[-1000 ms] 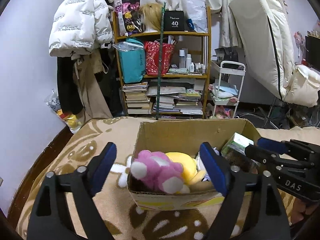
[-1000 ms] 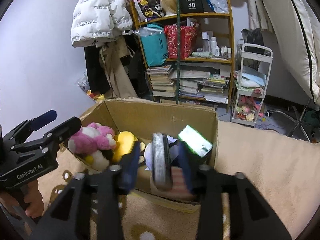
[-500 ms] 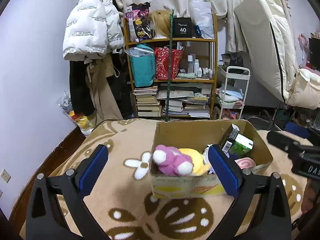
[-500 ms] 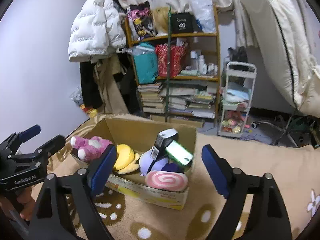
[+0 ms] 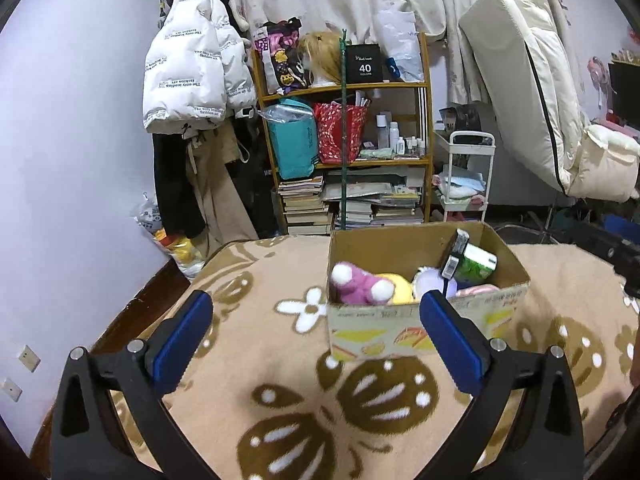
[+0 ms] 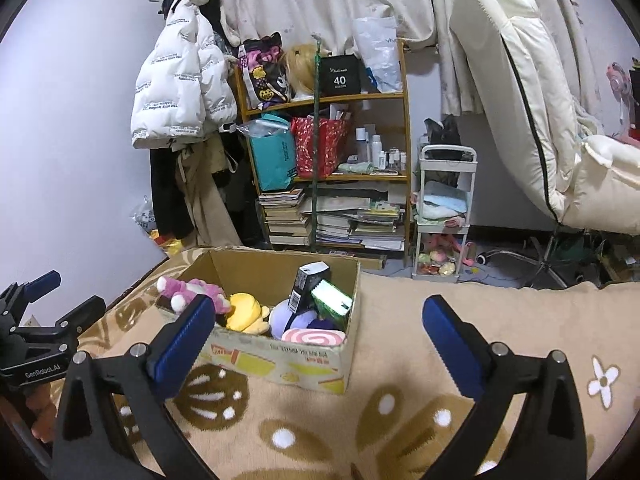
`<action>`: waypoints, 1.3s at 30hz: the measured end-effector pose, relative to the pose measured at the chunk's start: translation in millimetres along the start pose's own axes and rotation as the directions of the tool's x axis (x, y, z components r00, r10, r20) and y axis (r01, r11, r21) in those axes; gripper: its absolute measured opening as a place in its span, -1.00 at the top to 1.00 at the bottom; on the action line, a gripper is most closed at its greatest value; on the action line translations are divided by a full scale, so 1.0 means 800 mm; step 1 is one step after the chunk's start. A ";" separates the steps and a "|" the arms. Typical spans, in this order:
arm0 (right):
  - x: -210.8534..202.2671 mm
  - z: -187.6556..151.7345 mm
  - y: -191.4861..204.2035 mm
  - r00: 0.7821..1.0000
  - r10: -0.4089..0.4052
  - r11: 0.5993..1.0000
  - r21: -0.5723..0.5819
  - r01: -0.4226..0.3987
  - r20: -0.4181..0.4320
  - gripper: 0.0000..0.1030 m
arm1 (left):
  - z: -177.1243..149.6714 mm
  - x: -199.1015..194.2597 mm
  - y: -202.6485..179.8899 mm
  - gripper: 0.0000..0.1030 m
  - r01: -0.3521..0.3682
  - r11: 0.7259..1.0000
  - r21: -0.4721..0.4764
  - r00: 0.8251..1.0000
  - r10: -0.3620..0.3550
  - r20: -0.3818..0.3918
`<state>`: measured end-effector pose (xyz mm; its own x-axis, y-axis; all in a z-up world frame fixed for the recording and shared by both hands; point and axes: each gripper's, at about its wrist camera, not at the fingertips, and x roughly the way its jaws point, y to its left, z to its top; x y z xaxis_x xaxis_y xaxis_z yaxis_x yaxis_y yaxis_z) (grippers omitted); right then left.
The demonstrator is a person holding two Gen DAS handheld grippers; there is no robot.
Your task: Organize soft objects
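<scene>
On the tan flowered blanket sits the cardboard box, packed full — pink plush, yellow plush, a purple one, the pink swirl roll at the near wall, a green packet against the right side. Both grippers hang above the blanket, short of the box: left gripper spread wide, empty — right gripper just as wide, holding nothing.

Purple plush mostly buried under black carton — shape unreadable. Printing on cardboard box front too small — illegible.
</scene>
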<state>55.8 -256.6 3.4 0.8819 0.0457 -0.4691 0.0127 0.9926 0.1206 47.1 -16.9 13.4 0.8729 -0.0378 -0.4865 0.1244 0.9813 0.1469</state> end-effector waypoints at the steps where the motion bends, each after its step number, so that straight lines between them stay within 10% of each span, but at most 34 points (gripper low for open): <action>1: -0.007 0.000 0.000 1.000 -0.001 1.000 -0.004 0.001 0.006 -1.00 | -0.003 -0.004 0.001 -0.98 -0.002 1.000 0.000 1.000 0.002 0.000; 19: -0.093 -0.018 0.000 0.996 -0.010 1.000 -0.012 0.011 0.086 -1.00 | -0.025 -0.080 0.013 -0.98 0.028 0.999 -0.022 0.999 -0.027 0.037; 39: -0.074 -0.018 -0.008 0.999 -0.012 1.000 0.018 0.011 0.035 -1.00 | -0.031 -0.048 0.021 -0.98 0.027 0.998 -0.054 1.000 -0.028 -0.006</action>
<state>-2.9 -263.8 18.0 0.8975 0.0298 -0.4401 0.0313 0.9909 0.1308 4.1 5.7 13.6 0.8665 -0.0639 -0.4952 0.1226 0.9887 0.0869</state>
